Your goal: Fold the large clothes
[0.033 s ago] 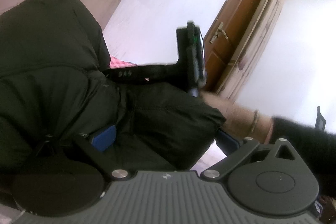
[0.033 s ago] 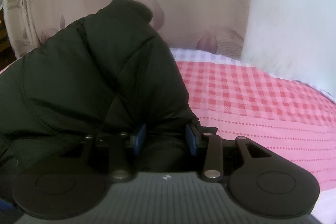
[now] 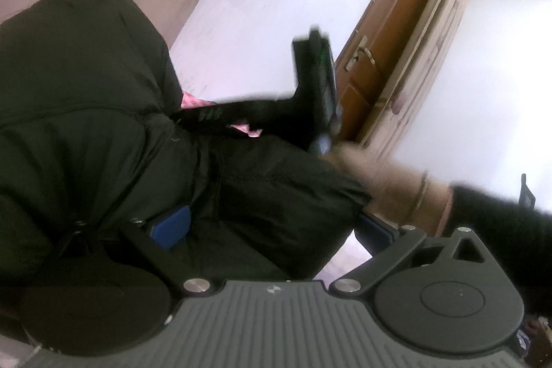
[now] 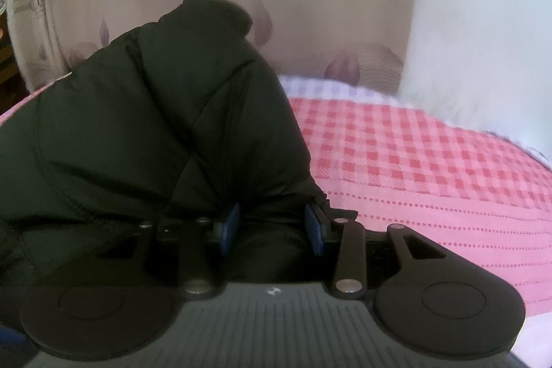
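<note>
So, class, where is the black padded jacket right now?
In the right wrist view the black padded jacket fills the left half, bunched between the right gripper, with the pink checked bedspread on its right. In the left wrist view it sits between the left gripper.

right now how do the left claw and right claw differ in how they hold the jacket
The left claw stands wide, with a thick bulge of the black jacket filling the gap between its blue pads; the right claw is much narrower, pinching a thinner bunch. The left claw's camera is tilted, the door slanting; the right claw's looks level across the checked bedsheet. Both grip the same jacket.
</note>
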{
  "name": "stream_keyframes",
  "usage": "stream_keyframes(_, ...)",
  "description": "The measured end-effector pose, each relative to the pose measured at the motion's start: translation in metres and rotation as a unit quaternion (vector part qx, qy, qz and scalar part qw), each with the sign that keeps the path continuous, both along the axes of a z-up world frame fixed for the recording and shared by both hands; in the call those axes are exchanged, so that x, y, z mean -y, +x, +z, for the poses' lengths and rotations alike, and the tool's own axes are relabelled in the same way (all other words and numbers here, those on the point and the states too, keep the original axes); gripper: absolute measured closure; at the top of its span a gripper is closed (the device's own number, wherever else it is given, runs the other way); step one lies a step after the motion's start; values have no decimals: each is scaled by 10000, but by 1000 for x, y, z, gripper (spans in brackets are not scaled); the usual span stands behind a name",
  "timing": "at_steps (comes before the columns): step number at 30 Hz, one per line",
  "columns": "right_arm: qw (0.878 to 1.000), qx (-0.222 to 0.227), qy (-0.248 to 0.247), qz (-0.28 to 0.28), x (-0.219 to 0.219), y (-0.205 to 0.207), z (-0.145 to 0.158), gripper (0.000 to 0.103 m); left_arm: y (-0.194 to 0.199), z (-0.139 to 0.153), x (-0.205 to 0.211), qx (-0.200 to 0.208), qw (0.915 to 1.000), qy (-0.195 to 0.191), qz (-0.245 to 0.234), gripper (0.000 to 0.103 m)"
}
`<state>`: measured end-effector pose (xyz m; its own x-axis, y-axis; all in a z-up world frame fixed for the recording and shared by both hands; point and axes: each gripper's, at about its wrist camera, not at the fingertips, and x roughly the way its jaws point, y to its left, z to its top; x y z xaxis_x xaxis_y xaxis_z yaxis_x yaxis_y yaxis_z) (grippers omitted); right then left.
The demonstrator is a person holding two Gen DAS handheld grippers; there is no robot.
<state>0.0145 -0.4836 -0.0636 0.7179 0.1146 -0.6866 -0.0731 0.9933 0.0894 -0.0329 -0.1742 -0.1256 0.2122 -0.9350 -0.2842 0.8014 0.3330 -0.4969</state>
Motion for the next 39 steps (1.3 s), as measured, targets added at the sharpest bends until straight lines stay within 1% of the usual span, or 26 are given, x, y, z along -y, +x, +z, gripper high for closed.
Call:
stream_keyframes(1,9998,-195,33,25,5,5,11,62,0,0,1,2,10000,19,-2,3)
stream_keyframes(2,9997,-255,-53,31,7,6,26,61,1,0,0,-6,10000,25,-3,3)
stream_keyframes(3,9997,-105,-202,30,6,3,43,61,3,0,1,-18,10000,23,-2,2)
stream_keyframes(4,9993,157,-328,64,4,-1,64,61,3,0,1,-23,10000,19,-1,2)
stream_keyframes(7,9955,827,-224,405,-15,-5,118,61,4,1,5,-16,10000,39,-10,1)
stream_keyframes(9,9916,1005,-309,748,-42,4,134,61,4,2,6,-3,10000,88,-16,1)
stream_keyframes(10,9891,1035,-441,946,-60,14,137,61,5,3,7,-5,9999,105,-20,1)
stream_keyframes(12,9849,944,-735,1251,-90,34,131,61,6,3,8,-17,9999,113,-17,1)
stream_keyframes(14,9804,781,-971,1526,-115,56,117,61,6,4,9,-11,9999,113,-10,1)
stream_keyframes(16,9774,578,-1283,1580,-129,77,99,62,4,6,9,3,9999,100,2,1)
stream_keyframes(17,9781,463,-1325,1537,-129,86,90,62,4,6,9,7,10000,93,1,1)
stream_keyframes(19,9817,157,-1212,1461,-122,102,74,62,5,6,9,11,10000,78,-7,1)
stream_keyframes(22,9847,-239,-1004,1402,-114,112,53,62,6,5,10,36,10000,71,-42,1)
stream_keyframes(25,9868,-480,-752,1354,-105,117,41,61,5,3,5,28,10000,36,-47,1)
stream_keyframes(27,9863,-536,-762,1360,-105,119,35,59,6,2,4,23,10000,28,-38,1)
stream_keyframes(30,9843,-557,-916,1400,-107,123,24,57,6,1,5,39,10000,21,-32,1)
stream_keyframes(33,9836,-451,-1049,1399,-112,120,16,57,4,0,5,59,10000,24,-25,1)
stream_keyframes(36,9844,-384,-1070,1342,-113,119,9,56,2,0,6,78,10000,48,-29,1)
stream_keyframes(38,9855,-357,-1048,1284,-110,119,11,53,1,-1,6,62,10000,67,-34,1)
stream_keyframes(39,9867,-349,-1019,1214,-106,119,15,49,1,0,7,44,10000,73,-38,1)
